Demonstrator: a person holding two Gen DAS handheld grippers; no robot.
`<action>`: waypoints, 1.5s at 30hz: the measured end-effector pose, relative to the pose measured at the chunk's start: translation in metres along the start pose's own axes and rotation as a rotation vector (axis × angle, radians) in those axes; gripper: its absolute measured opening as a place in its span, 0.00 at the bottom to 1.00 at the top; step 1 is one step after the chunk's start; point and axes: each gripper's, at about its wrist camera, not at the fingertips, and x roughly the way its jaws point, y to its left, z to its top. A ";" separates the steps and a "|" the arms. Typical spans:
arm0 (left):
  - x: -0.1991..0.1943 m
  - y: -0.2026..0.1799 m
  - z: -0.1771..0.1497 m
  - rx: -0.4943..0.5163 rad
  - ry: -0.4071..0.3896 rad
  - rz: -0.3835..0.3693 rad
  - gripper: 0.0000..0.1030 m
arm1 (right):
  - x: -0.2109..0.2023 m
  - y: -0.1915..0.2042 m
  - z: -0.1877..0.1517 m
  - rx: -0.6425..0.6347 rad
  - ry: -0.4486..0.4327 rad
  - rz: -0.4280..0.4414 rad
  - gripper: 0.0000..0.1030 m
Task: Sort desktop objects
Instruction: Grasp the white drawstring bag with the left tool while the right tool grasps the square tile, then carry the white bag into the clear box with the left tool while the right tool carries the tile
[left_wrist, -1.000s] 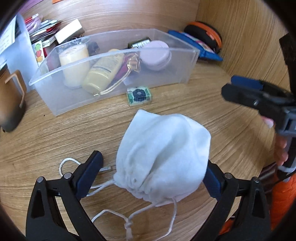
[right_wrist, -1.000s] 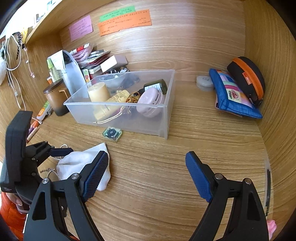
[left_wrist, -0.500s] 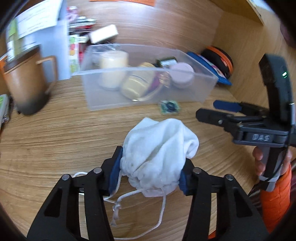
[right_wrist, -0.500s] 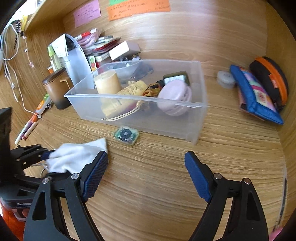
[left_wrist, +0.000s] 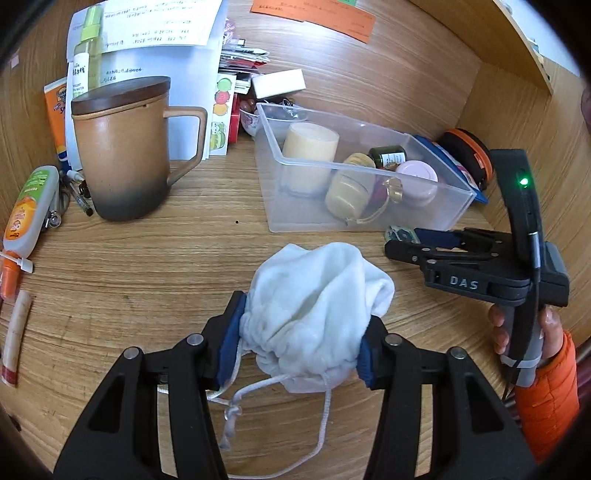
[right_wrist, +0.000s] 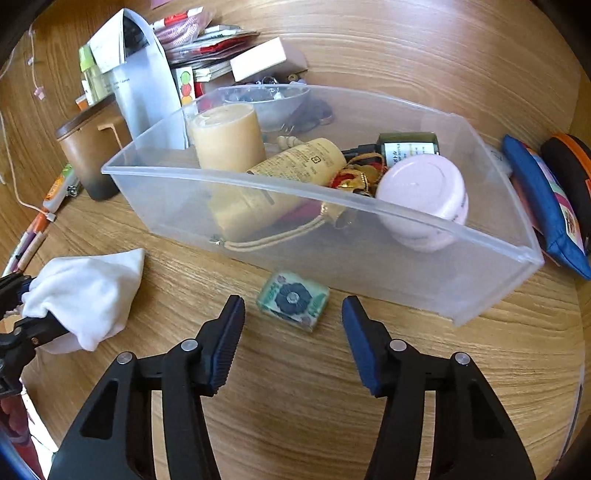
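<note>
We hold the soft white cloth bag with a drawstring (left_wrist: 314, 314) in our left tongs (left_wrist: 299, 350). The blue pads press in on both sides near its tied neck, so it cannot slip out. We think that is a good spot to pinch, because the cloth is bunched up and thick there. The strings hang down loose over the wooden table (left_wrist: 147, 258).

Our right tongs (right_wrist: 291, 328) reach for the small green see-through block with a dark flower on it (right_wrist: 293, 299). The block lies flat on the table, just in front of the clear plastic box (right_wrist: 406, 218). The tongs are closing, one pad on each side of the block, but we do not see them touch it yet.

The box already holds a tall cream candle (right_wrist: 225, 136), a pale yellow bottle lying down (right_wrist: 291, 166) and a round pink tin (right_wrist: 424, 195). We think both of our things belong in there too, since that is where the small things sit together. There is room left near the front wall.
</note>
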 end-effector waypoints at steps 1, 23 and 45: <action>0.000 0.001 0.000 0.000 -0.003 -0.004 0.49 | 0.001 0.001 0.001 -0.002 0.003 -0.002 0.43; -0.023 -0.028 0.033 0.035 -0.091 0.033 0.49 | -0.055 0.001 0.000 -0.017 -0.129 0.026 0.36; -0.027 -0.081 0.105 0.148 -0.169 0.028 0.48 | -0.128 -0.033 0.015 -0.009 -0.316 0.043 0.36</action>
